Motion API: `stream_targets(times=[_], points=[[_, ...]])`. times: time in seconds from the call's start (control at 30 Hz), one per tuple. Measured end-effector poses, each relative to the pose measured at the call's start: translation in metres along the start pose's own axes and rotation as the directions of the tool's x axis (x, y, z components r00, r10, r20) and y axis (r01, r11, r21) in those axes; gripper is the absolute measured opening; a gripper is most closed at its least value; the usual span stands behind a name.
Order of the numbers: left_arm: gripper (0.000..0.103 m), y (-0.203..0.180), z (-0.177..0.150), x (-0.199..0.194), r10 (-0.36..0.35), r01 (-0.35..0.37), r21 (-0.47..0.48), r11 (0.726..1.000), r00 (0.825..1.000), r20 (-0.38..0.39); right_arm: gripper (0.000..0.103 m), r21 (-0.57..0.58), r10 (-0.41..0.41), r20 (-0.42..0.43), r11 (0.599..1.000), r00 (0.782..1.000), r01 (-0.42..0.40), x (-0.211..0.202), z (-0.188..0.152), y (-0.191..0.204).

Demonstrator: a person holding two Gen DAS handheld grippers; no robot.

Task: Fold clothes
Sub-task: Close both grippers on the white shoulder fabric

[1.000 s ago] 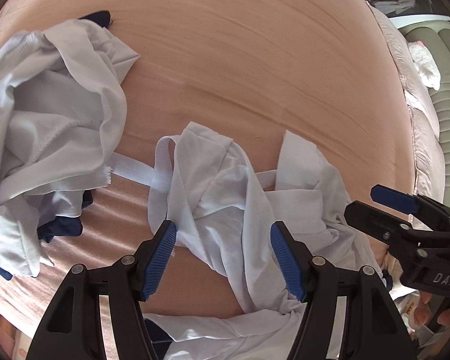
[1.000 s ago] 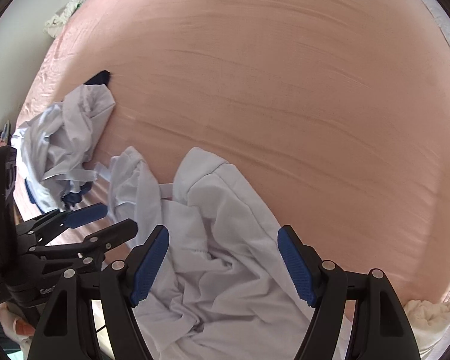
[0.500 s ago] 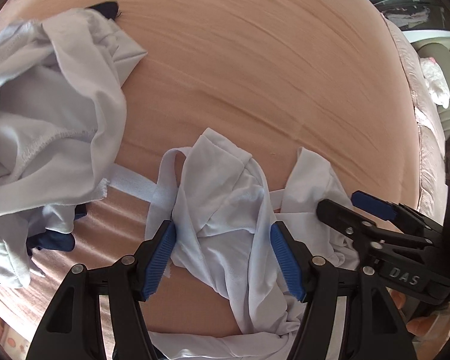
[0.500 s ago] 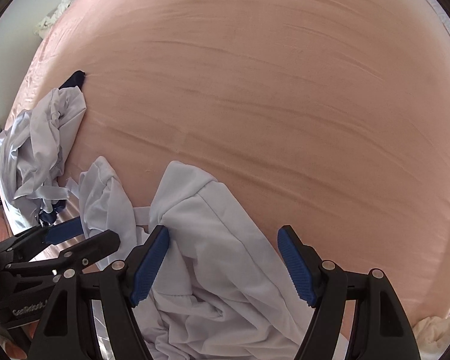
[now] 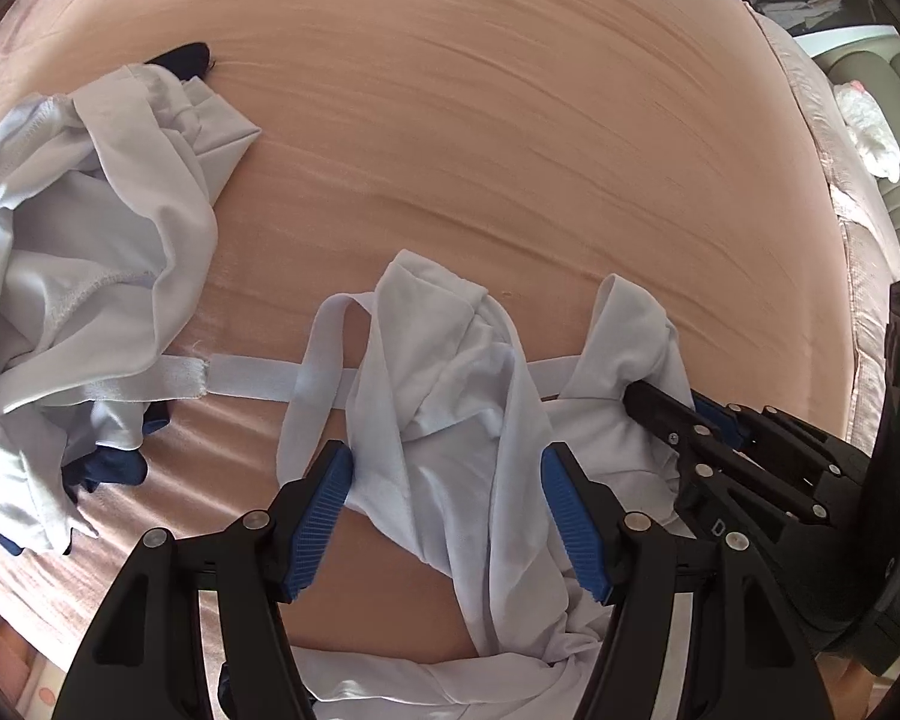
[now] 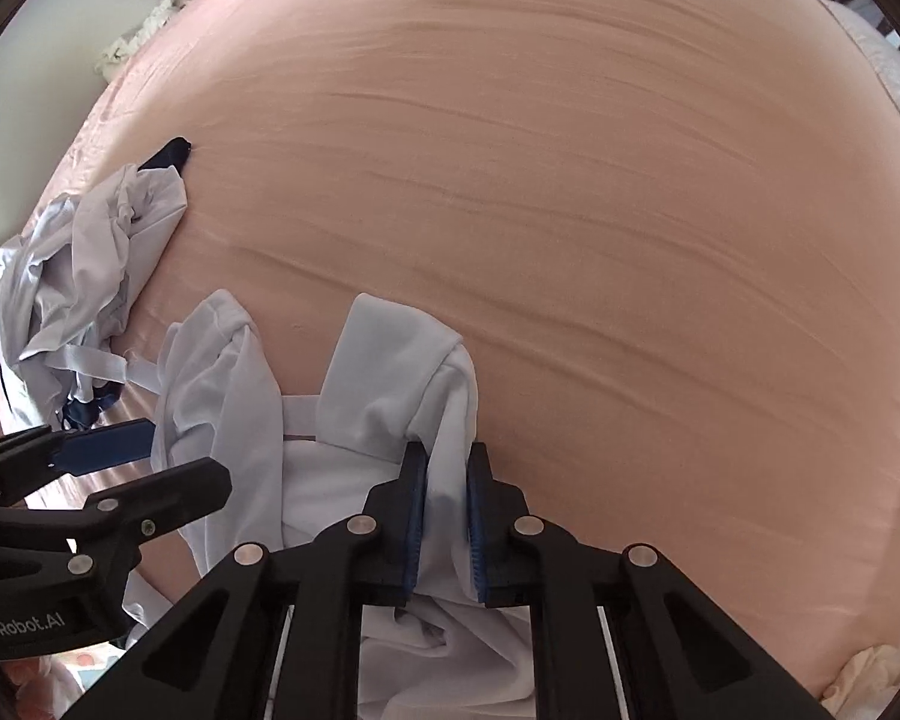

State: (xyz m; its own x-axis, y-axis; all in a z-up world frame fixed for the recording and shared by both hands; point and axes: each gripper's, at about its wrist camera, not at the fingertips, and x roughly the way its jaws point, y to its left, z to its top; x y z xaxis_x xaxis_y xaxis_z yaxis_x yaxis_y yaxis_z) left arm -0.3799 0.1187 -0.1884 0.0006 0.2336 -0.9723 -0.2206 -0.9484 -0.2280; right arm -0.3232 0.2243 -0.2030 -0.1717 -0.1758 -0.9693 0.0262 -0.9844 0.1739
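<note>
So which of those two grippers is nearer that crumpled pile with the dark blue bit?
Left. The left gripper sits beside the pile, open; the right gripper is farther off, clamped on the white garment.

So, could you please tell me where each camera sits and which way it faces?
Left wrist: on the left tool, jaws open, facing the white garment on the pink bed.
Right wrist: on the right tool, shut on that garment's fold.
Shared: garment, bed, second white pile, each other's tool.
</note>
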Motion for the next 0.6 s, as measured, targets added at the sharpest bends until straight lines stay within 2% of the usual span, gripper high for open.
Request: stream_targets(times=[0.1,0.23,0.43,0.47,0.53,0.6], points=[[0.063,-0.009,-0.002,0.002,-0.031,0.031,0.025,0.999,1.000,-0.006,0.008,0.012,0.009,0.007,1.000,1.000,-0.010,-0.006,-0.003,-0.007],[0.063,-0.023,0.003,0.013,-0.067,0.067,0.008,0.998,0.998,-0.019,0.008,0.042,0.024,0.009,0.999,1.000,-0.024,-0.013,-0.004,-0.018],[0.062,-0.033,-0.020,0.035,-0.035,0.034,0.042,0.999,0.999,0.026,0.008,0.090,0.047,-0.021,0.995,0.999,-0.045,-0.010,-0.009,-0.032],[0.059,-0.033,-0.022,0.037,-0.019,0.017,0.050,0.999,0.999,0.041,0.008,0.096,0.054,-0.023,0.994,0.998,-0.052,-0.009,-0.011,-0.034],[0.034,-0.033,-0.026,0.039,0.025,-0.029,0.062,0.998,0.997,0.074,0.008,0.115,0.067,-0.024,0.991,0.997,-0.064,-0.007,-0.012,-0.037],[0.024,-0.028,-0.028,0.038,0.019,-0.023,0.047,0.999,0.995,0.100,0.008,0.164,0.063,-0.012,0.985,0.998,-0.061,-0.005,-0.014,-0.038]])
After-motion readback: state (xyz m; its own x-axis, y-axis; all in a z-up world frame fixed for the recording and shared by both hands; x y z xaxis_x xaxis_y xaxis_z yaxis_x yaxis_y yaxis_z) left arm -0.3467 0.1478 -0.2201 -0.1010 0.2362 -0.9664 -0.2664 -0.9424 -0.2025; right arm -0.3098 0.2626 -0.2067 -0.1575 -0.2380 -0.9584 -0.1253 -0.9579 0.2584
